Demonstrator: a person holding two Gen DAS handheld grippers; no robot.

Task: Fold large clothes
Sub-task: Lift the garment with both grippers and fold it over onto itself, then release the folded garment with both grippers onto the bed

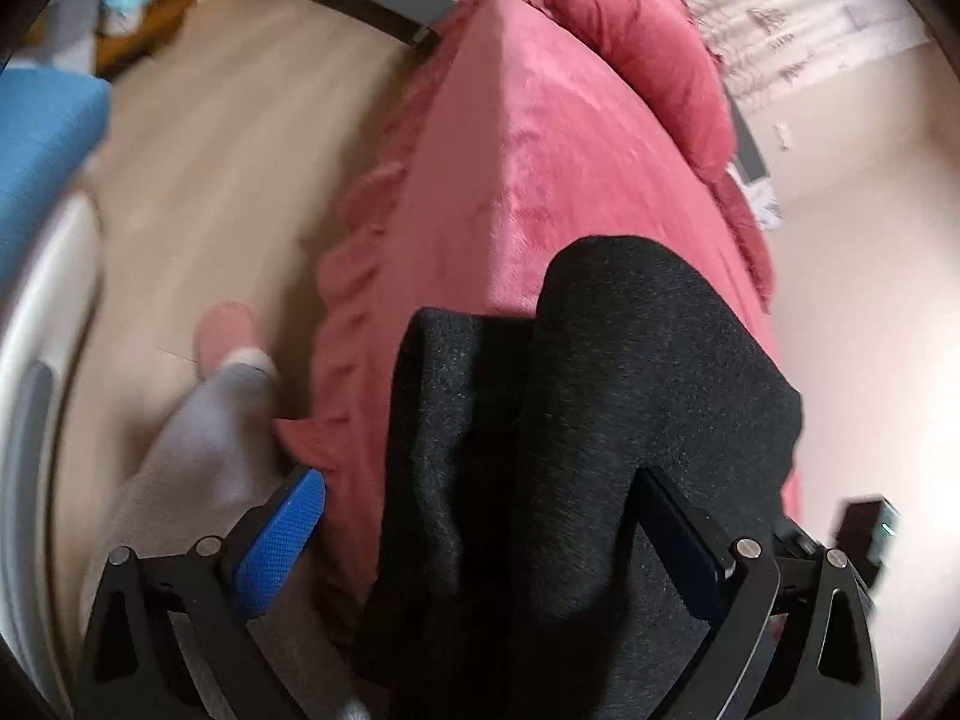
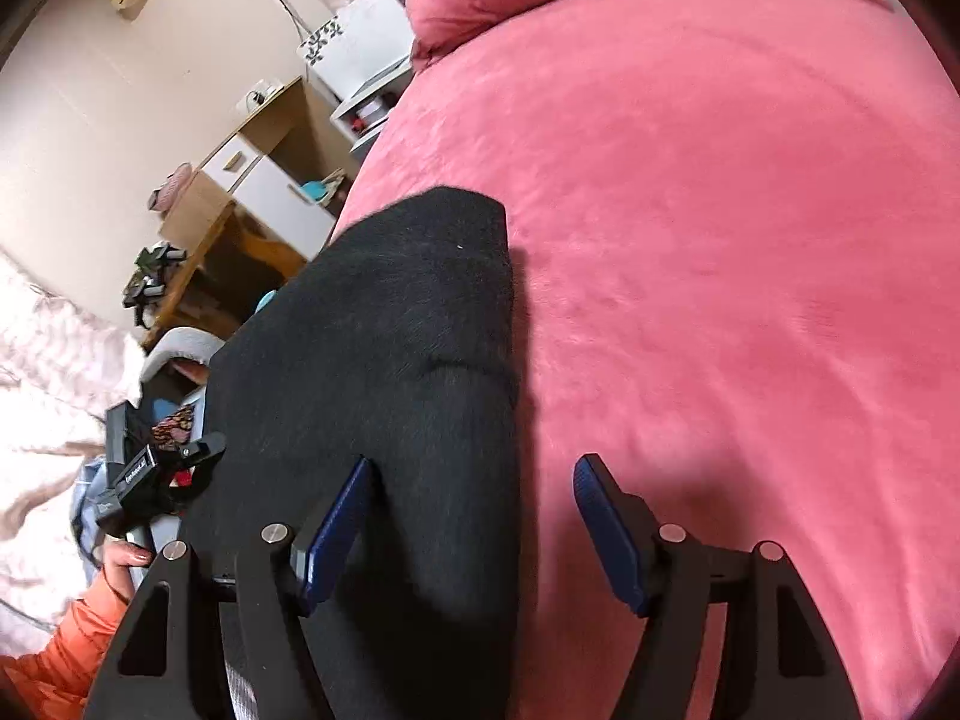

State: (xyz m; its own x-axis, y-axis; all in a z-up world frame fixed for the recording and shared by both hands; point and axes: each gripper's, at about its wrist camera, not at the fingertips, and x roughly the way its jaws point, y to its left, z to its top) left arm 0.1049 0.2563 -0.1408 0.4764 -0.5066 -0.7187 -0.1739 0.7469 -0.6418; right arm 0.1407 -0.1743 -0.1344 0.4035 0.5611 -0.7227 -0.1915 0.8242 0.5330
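Observation:
A large black woolly garment [image 1: 600, 420] lies folded in a long strip at the corner of a bed with a pink plush cover [image 1: 540, 150]. My left gripper [image 1: 480, 516] is open, its blue-padded fingers [image 1: 282, 540] spread wide on either side of the garment's near end. In the right wrist view the same garment [image 2: 390, 330] runs along the bed's left edge. My right gripper [image 2: 474, 504] is open, its left finger [image 2: 336, 528] against the cloth and its right finger over the bare pink cover [image 2: 720, 240].
A pink pillow [image 1: 648, 48] lies at the head of the bed. The wooden floor [image 1: 210, 180] and my slippered foot [image 1: 228, 336] are to the bed's left. A wooden desk with drawers [image 2: 252, 180] and a white cabinet [image 2: 360, 48] stand beyond the bed.

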